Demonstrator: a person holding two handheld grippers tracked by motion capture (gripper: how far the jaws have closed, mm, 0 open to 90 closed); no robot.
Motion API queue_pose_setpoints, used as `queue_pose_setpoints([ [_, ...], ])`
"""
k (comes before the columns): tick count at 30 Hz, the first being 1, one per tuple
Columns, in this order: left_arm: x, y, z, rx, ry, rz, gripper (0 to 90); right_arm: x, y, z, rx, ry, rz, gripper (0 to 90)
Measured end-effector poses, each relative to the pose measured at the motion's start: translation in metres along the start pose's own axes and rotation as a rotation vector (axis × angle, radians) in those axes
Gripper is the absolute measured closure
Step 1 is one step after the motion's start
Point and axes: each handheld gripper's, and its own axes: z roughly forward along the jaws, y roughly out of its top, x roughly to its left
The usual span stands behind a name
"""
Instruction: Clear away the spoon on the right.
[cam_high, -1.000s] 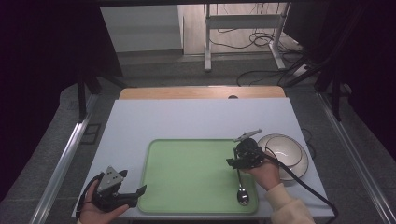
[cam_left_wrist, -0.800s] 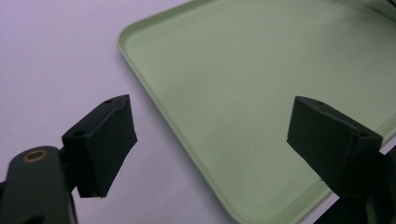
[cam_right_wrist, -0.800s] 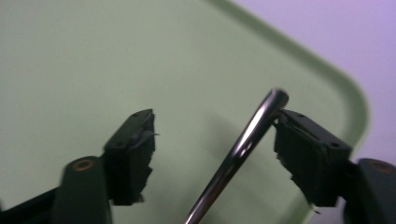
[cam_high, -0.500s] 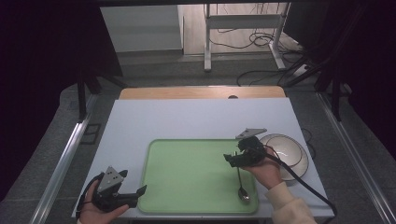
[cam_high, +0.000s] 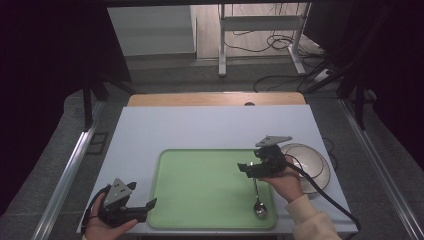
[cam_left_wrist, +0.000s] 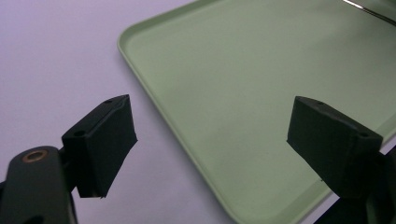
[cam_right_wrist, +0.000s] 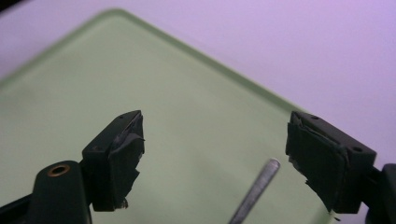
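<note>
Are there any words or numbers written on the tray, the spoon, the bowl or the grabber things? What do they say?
None can be read.
The green tray: plain, no writing.
The spoon lying on it: too small to show any mark.
The bowl beside the tray: no print to be seen.
The left gripper and right gripper: black jaws, no label.
</note>
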Motion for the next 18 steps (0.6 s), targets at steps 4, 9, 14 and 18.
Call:
queue_pose_setpoints([
  [4, 0.0, 0.001, 0.0, -0.004, 0.001, -0.005, 14.7, 0.0, 0.002, -0.006, -0.023, 0.021, -0.003, 19.3],
  [9, 0.001, 0.004, 0.001, -0.004, 0.007, -0.009, 14.7, 0.001, 0.003, -0.014, -0.06, 0.05, -0.037, 19.3],
  [14, 0.002, 0.002, 0.001, 0.0, 0.012, -0.013, 14.7, -0.001, 0.008, -0.028, -0.114, 0.061, -0.063, 20.5],
  [18, 0.002, 0.005, 0.001, -0.014, 0.006, -0.009, 14.7, -0.002, 0.01, -0.044, -0.16, 0.06, -0.067, 20.8],
])
